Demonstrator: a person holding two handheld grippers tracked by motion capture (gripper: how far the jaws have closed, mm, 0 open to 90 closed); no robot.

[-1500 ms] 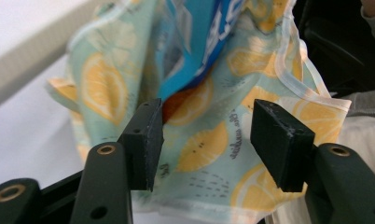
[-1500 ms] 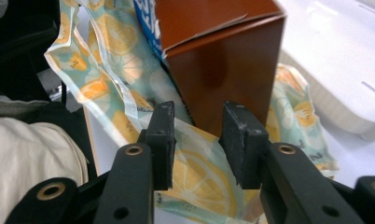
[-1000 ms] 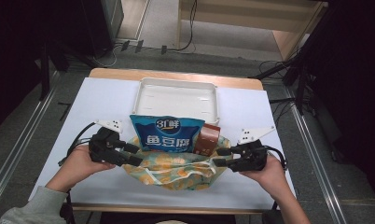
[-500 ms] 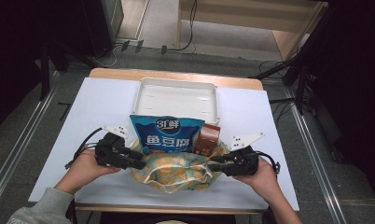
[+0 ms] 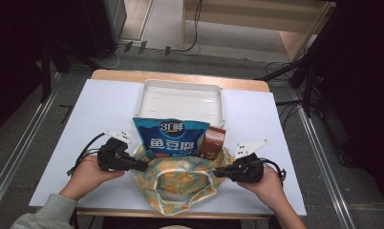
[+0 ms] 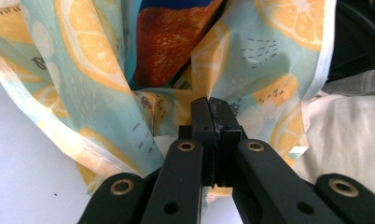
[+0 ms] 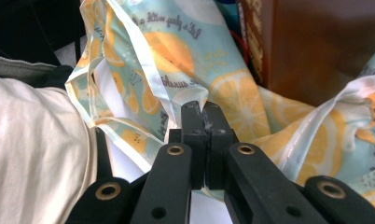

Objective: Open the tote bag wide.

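A cloth bag (image 5: pixel 180 180) printed with orange slices lies at the near edge of the table. A blue snack pack (image 5: pixel 173 138) and a brown packet (image 5: pixel 214 143) stick out of its far side. My left gripper (image 5: pixel 143 168) has just been closing and is shut on the bag's left edge, with fabric (image 6: pixel 83 56) pinched between the tips of that left gripper (image 6: pixel 209 105). My right gripper (image 5: pixel 218 171) has likewise just closed on the bag's right edge. In the right gripper view, cloth (image 7: pixel 176 51) sits in the right gripper (image 7: pixel 203 109), beside the brown packet (image 7: pixel 316 46).
An empty white tray (image 5: pixel 144 95) stands just behind the bag at the table's far middle. The white table (image 5: pixel 94 109) has bare room on both sides. A person's lap in pale clothing (image 7: pixel 36 154) is close behind the bag.
Both grippers have moved in against the bag's sides and their jaws have shut on its edges. The right hand has sunk a little. The snack packs and the tray have stayed put.
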